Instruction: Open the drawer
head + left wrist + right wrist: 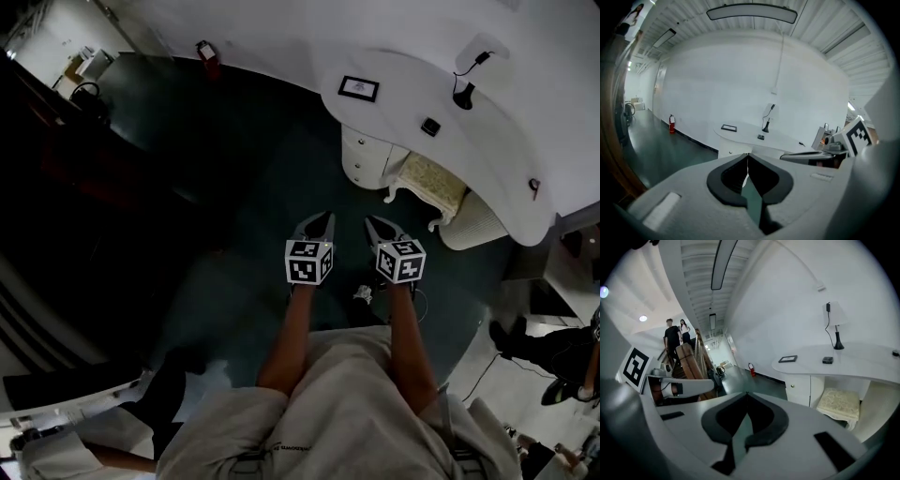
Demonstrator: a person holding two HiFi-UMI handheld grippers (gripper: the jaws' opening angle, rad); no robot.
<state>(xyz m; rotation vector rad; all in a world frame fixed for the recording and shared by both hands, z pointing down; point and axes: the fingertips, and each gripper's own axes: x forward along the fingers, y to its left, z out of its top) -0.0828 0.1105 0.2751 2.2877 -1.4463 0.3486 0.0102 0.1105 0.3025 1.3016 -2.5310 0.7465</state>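
Over at the far left, a red fire extinguisher (206,54) stands on the dark green floor (253,216) by the white wall. Next comes the left gripper (328,217), held over the floor with its jaws pressed tip to tip and nothing between them; its own view confirms the pads meet. Beyond it, a black-framed plaque (358,88) lies near the left end of the curved white counter (487,159). Under that same end sits the drawer (361,155), a white front with a small knob, shut and well apart from both grippers. The right gripper (370,221) hangs just beside the left one, likewise closed tight and empty. Further right, a small black box (430,127) rests near the counter's front edge, a cream-cushioned stool (429,180) stands tucked below that edge, and a black lamp base (463,97) stands toward the counter's back edge.
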